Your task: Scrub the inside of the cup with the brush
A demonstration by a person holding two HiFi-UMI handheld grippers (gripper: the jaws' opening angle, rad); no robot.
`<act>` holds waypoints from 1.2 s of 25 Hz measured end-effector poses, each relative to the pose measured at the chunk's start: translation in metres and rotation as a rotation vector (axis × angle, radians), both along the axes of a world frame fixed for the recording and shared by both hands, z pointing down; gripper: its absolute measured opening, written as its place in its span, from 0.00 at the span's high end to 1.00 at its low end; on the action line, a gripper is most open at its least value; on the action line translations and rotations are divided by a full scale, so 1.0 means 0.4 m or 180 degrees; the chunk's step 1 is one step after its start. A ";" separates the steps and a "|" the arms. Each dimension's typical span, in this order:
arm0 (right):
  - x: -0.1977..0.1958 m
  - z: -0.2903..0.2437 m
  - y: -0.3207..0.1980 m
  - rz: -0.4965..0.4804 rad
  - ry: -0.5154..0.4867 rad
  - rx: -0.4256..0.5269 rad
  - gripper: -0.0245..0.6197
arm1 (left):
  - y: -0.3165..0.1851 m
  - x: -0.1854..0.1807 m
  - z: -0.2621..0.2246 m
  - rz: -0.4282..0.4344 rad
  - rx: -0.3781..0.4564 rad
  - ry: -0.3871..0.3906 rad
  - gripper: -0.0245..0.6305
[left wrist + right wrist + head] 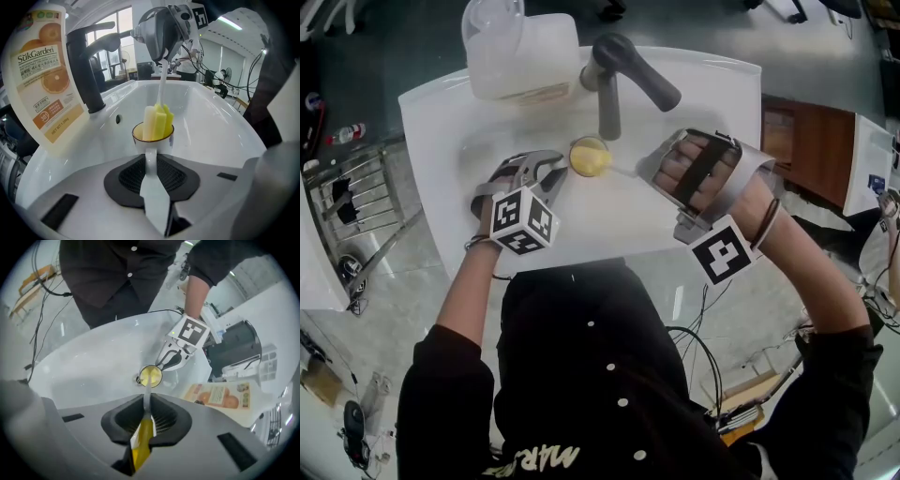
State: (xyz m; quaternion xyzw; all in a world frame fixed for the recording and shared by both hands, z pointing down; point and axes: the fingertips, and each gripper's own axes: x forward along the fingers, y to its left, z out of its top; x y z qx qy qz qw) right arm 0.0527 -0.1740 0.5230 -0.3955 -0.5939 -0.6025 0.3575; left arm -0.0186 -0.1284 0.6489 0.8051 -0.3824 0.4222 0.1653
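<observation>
Down in the white sink (pixel 609 220), the left gripper (pixel 151 161) is clamping the cup (pixel 590 157) by its handle, and the right gripper (pixel 146 414) is pinching the brush (pixel 158 123) by its stem. The cup is standing upright mid-basin, mouth facing up and handle pointing back toward the left gripper. The brush is pointing downward, its long axis slanting from the right gripper into the cup, where its yellow sponge head is sitting.
</observation>
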 end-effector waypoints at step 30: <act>0.029 0.133 -0.017 0.6085 0.1761 -0.3930 0.88 | 0.005 0.004 -0.003 0.0101 0.0087 -0.0239 0.82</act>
